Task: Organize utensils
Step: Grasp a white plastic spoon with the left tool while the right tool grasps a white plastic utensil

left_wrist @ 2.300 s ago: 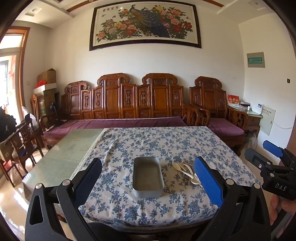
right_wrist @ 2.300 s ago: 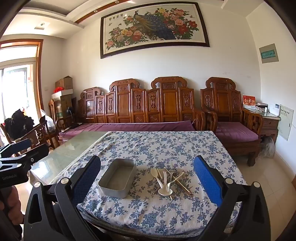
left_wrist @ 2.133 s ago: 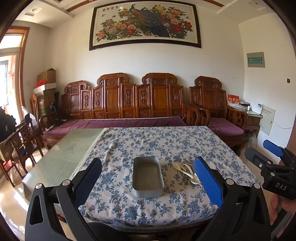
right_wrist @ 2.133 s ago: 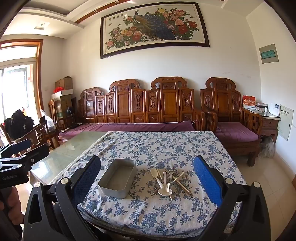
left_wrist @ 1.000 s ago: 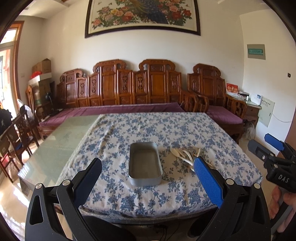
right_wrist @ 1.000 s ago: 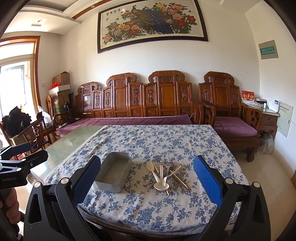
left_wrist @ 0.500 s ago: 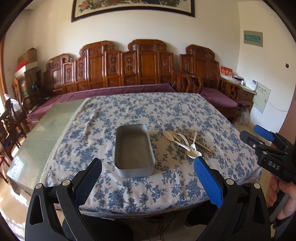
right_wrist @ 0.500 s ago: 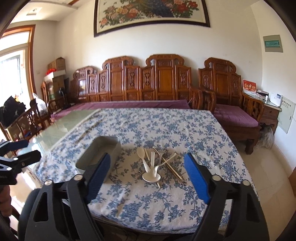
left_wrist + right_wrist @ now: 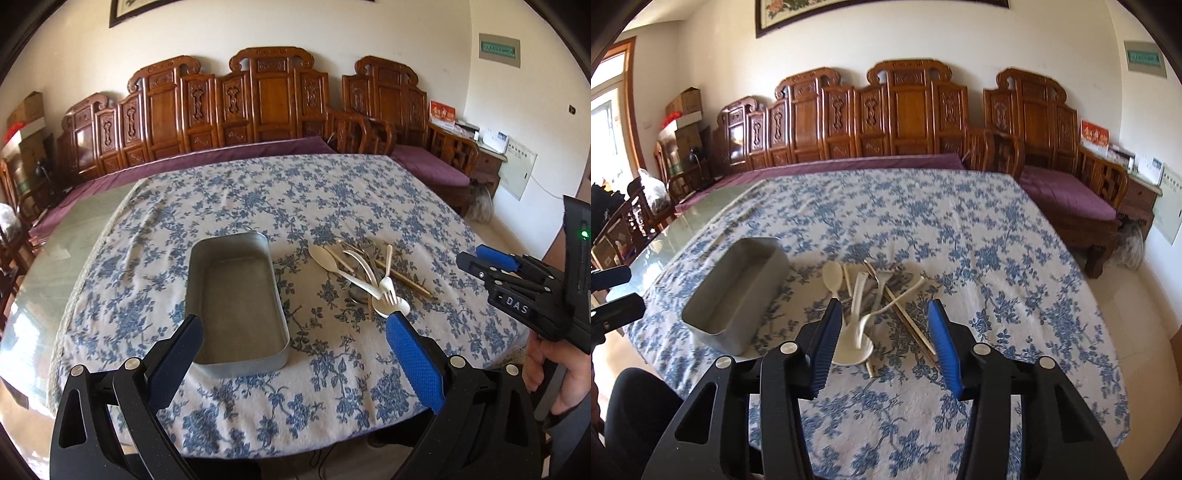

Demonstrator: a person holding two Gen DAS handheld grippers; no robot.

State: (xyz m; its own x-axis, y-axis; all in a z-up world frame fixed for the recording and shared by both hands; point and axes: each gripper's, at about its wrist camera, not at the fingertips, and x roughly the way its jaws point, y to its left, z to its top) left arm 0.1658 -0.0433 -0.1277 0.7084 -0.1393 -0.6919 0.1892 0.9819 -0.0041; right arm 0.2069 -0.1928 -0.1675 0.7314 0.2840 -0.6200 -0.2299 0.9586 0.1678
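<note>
Lying just beyond the half-narrowed, just-closing, empty right hand-held gripper (image 9: 884, 334): utensil pile (image 9: 871, 306) beside tin (image 9: 738, 291).

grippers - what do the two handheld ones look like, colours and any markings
Both are black plastic frames with silver pivot bolts and two fingers faced in ribbed blue pads. The left gripper and right gripper look alike. Seen side-on from the left wrist view, the right gripper bears white "DAS" lettering and a small green light on its body. The hand gripping its handle shows a dark sleeve edge.
</note>
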